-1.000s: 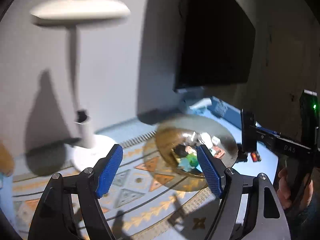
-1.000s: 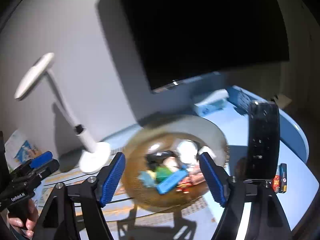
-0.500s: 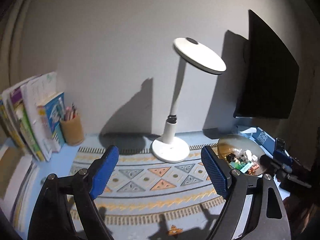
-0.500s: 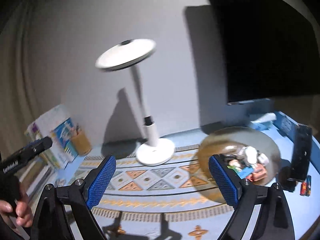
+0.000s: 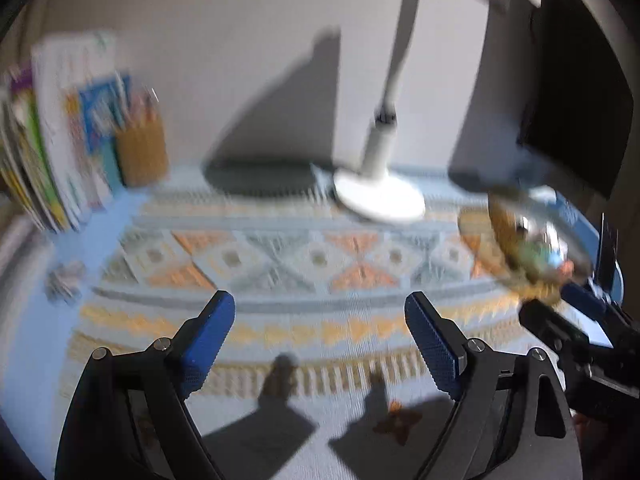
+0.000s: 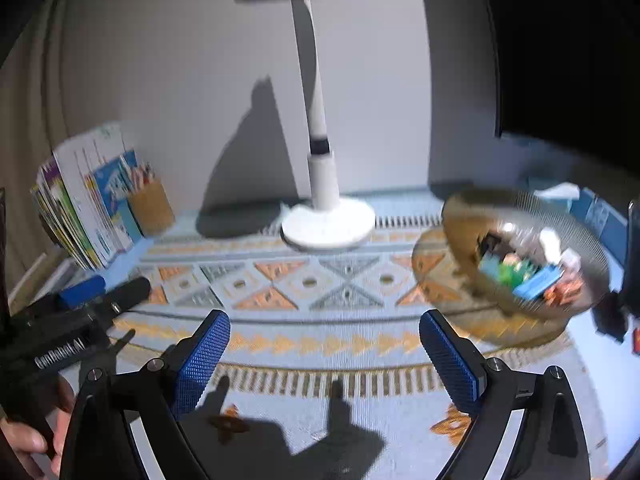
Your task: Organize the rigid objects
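Well, our small toys sit piled in the brown bowl (image 6: 520, 256), our mat (image 6: 320, 280) looks bare, and our left claw (image 5: 320, 330) and right claw (image 6: 325, 346) are spread wide, holding nothing

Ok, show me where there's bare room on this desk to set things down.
Free: the mat between the lamp base and both open tools, left and right. Crowded: the bowl at right, full of small items; books and pencil cup at back left.

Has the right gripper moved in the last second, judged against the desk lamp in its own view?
Yes. The right gripper has swung left: the desk lamp sat far left in its view and is now central, while the glass bowl slid to the right edge.
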### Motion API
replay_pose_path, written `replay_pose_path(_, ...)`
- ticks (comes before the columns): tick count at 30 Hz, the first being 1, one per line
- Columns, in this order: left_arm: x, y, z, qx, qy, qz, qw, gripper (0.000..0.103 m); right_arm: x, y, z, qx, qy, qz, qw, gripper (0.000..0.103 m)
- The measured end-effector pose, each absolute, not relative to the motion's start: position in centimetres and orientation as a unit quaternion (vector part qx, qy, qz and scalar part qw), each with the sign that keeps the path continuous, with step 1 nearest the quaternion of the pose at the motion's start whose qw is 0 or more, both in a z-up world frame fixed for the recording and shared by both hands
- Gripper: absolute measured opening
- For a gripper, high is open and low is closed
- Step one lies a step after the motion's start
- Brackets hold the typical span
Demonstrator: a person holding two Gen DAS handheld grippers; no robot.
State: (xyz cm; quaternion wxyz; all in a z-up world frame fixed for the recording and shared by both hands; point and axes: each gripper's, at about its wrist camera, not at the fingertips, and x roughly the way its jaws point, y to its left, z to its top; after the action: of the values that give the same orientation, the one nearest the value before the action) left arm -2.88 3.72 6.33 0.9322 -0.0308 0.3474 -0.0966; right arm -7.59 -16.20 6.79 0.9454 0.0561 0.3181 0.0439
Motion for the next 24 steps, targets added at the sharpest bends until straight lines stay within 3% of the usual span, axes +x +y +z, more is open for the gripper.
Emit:
replay_pose_path(10,-2.1,2.4,1.7,-0.009,0.382,-0.079,0.921,0.086,-5.3,-16.4,2.1,0.009,0.375,0.016,0.927,0.095)
replay_pose_path(24,-2.5,1.6,1.7,0.038,0.365,-0.040,0.929,0.086,-5.8,-18.9,2.0,0.070,0.368,0.011,0.927,0.095)
